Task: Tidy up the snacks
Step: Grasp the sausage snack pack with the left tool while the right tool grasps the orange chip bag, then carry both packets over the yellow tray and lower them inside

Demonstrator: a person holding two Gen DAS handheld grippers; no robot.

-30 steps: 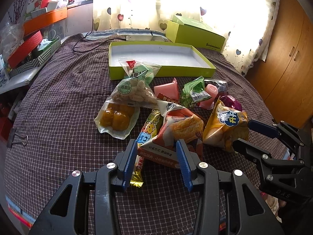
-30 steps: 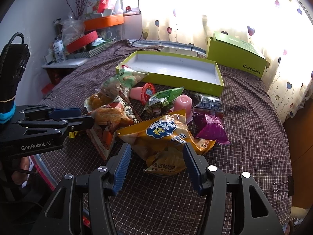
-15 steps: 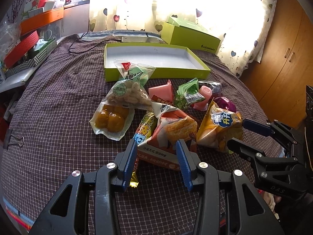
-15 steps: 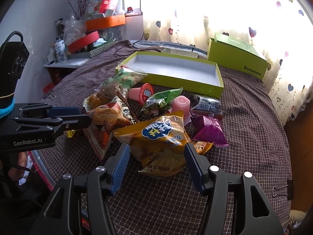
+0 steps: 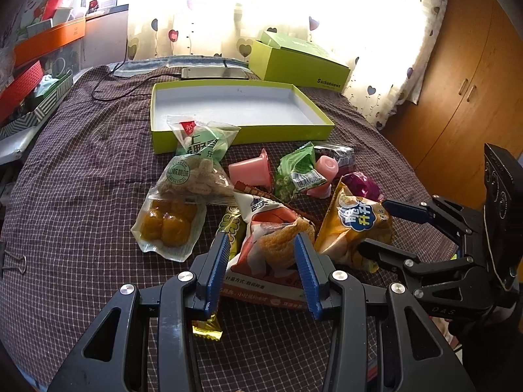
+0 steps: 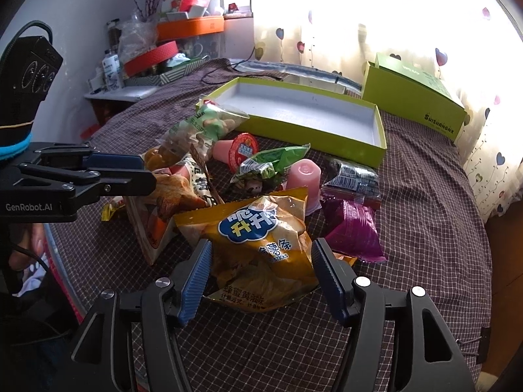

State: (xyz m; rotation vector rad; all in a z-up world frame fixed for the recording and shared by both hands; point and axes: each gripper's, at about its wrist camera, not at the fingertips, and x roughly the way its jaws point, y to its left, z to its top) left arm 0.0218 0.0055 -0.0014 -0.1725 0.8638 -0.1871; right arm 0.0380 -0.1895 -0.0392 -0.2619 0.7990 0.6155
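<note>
A pile of snack packs lies on the checked cloth in front of an empty shallow green tray [image 5: 242, 106] [image 6: 304, 111]. My left gripper [image 5: 261, 261] [image 6: 130, 171] is open, its fingers on either side of an orange-and-white chip bag [image 5: 271, 245] [image 6: 170, 192]. My right gripper [image 6: 261, 271] [image 5: 379, 225] is open, its fingers on either side of a yellow potato-stick bag [image 6: 261, 241] [image 5: 353, 225]. Neither bag is squeezed.
The pile also holds two pink jelly cups [image 5: 251, 171] [image 5: 327, 170], a green pea pack [image 5: 294, 176], a purple pack [image 6: 353, 228], yellow cakes in a clear pack [image 5: 166, 228] and a nut pack [image 5: 196, 176]. A closed green box [image 5: 300, 65] stands behind the tray. Cluttered shelves stand at the left.
Both grippers have moved forward to the snack pile, so the orange-and-white bag and the yellow bag now sit between their fingers. Both stay open.
</note>
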